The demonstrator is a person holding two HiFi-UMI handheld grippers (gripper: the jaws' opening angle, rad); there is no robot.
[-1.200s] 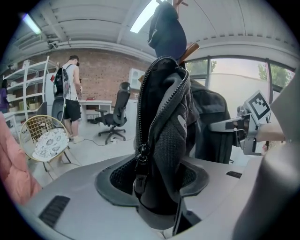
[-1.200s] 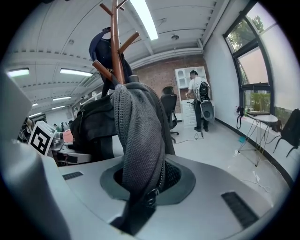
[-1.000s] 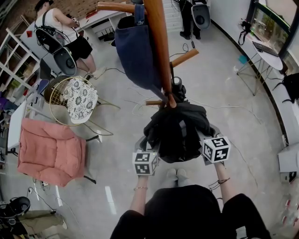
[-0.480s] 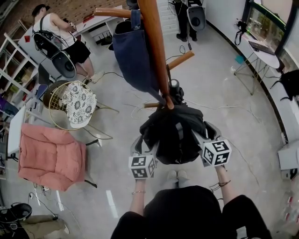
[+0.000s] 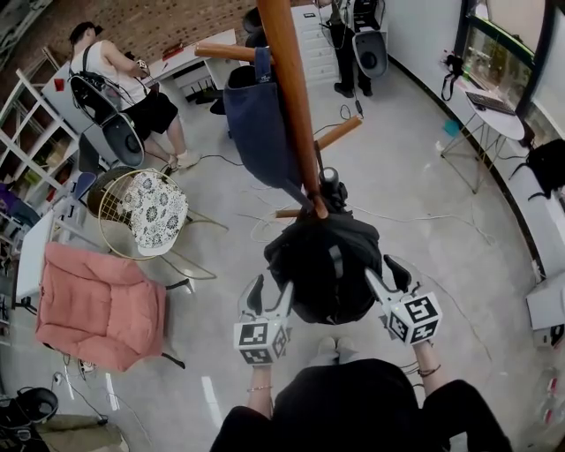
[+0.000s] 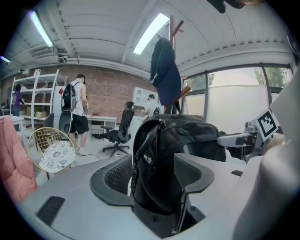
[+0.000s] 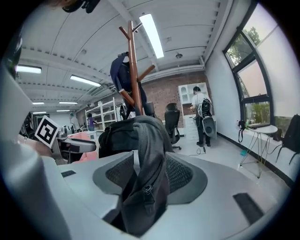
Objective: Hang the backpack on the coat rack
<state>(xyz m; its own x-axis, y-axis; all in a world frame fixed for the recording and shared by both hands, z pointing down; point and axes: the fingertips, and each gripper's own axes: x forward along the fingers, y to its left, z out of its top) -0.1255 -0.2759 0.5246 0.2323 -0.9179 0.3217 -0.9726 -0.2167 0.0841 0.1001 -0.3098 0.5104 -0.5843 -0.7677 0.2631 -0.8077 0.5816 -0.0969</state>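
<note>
Open-plan office-lab: brick wall (image 5: 168,25), white shelving (image 5: 25,110), desks (image 5: 184,58), swivel chair (image 6: 122,127), floor cables (image 5: 424,209).

Pink padded chair (image 5: 97,296): left side, on the grey floor (image 5: 424,203).
Round wire chair (image 5: 110,190): just behind it, patterned cushion (image 5: 154,210) on the seat.
White shelving (image 5: 26,106): far left.
Person (image 5: 119,75): standing at a white desk (image 5: 181,57), brick wall (image 5: 150,22) behind.
Cables (image 5: 256,221): loose across the floor.
Round table (image 5: 494,101): right side, by the window (image 5: 499,44).
</note>
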